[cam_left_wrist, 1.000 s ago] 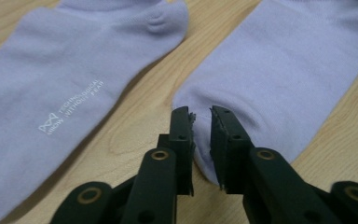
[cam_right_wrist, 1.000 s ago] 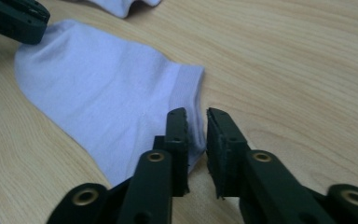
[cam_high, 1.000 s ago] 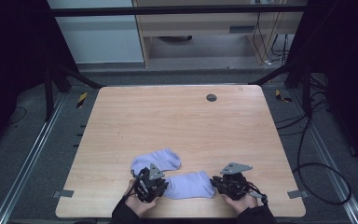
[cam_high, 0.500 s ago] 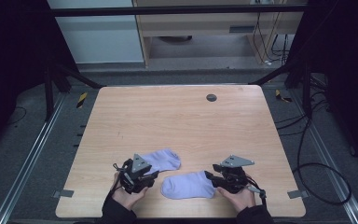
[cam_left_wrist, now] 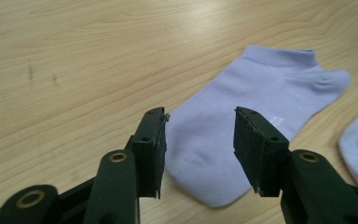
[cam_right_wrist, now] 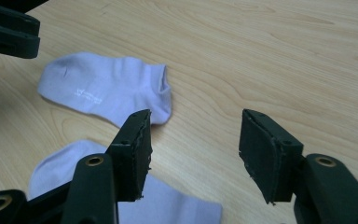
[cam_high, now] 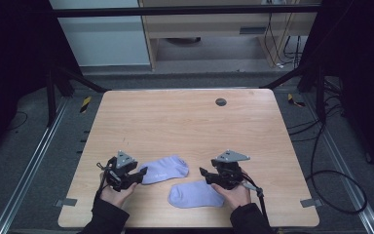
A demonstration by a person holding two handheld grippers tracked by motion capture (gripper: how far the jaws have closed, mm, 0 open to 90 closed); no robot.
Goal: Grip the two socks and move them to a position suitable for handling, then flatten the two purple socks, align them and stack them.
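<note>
Both lilac ankle socks lie released, the upper sock (cam_high: 164,168) and the lower sock (cam_high: 195,194), while the left gripper (cam_high: 137,173) and right gripper (cam_high: 205,174), jaws just opened and empty, flank the upper sock; next likely pairing them.

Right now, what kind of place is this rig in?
Probably a lab or data-collection workcell, not a home. A bare wooden table stands inside a dark metal frame, loose cables trail over grey carpet, and floor rails run beside the table. Two lilac socks lie on it.

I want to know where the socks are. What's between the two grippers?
In the high view, two lilac socks lie flat between the left gripper and right gripper.
</note>
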